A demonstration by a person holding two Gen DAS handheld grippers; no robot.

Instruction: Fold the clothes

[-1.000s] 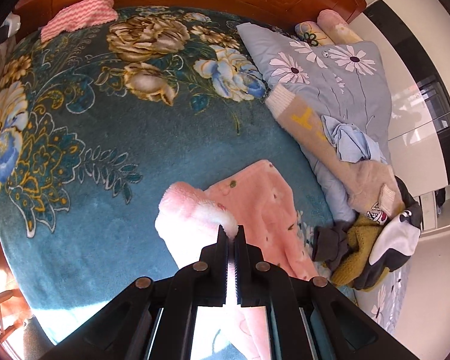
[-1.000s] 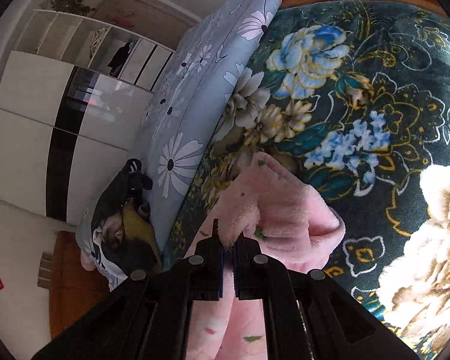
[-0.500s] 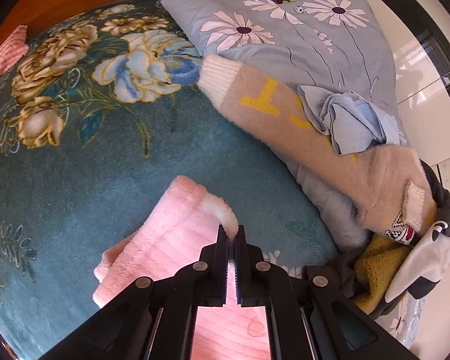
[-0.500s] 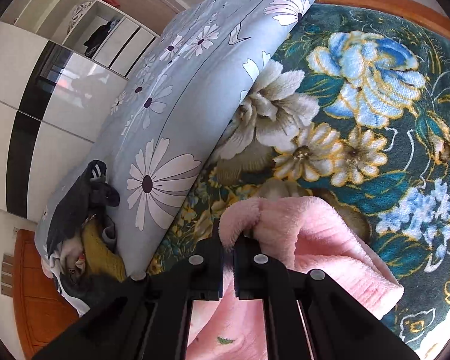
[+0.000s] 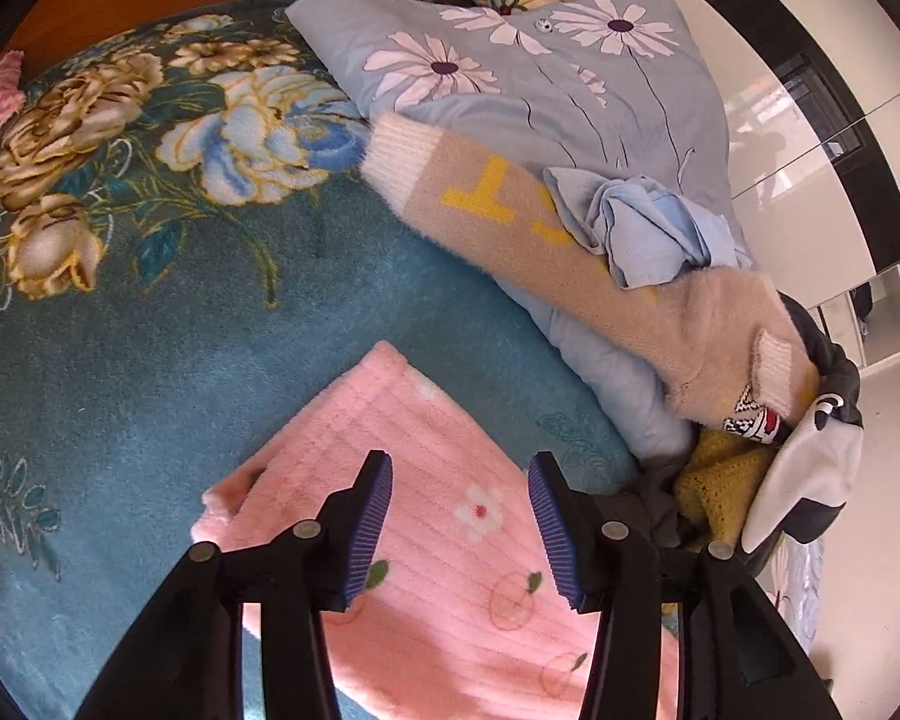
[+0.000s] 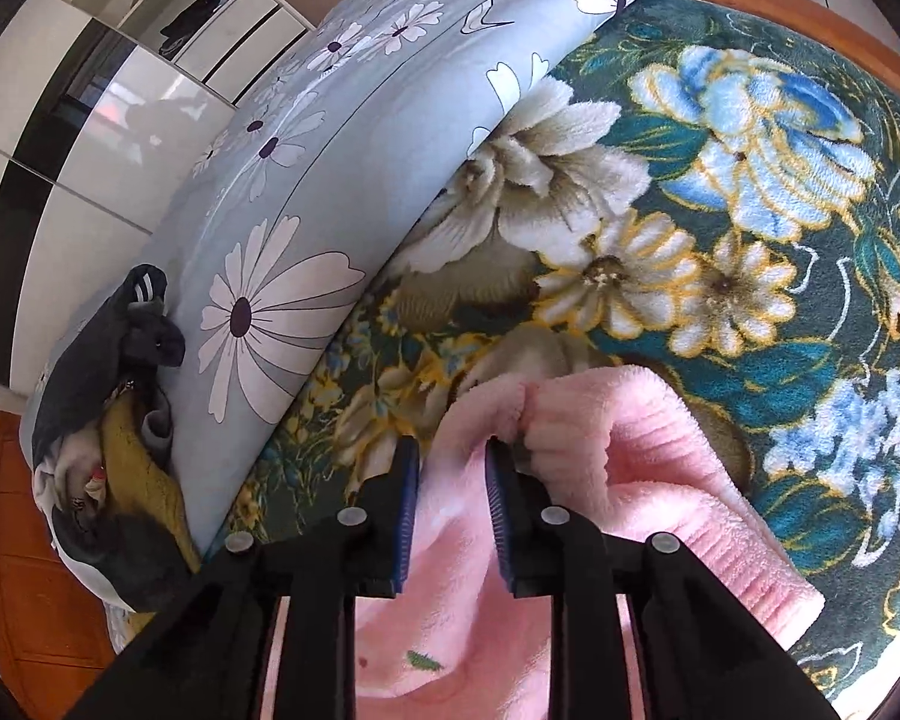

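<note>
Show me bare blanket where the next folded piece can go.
Free: the teal blanket left of the pink garment, below its printed flowers. Crowded: the right side, where sweater, blue shirt and dark pile lie.

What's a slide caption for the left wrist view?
Open left gripper above pink fleece garment laid flat on teal floral blanket.
</note>
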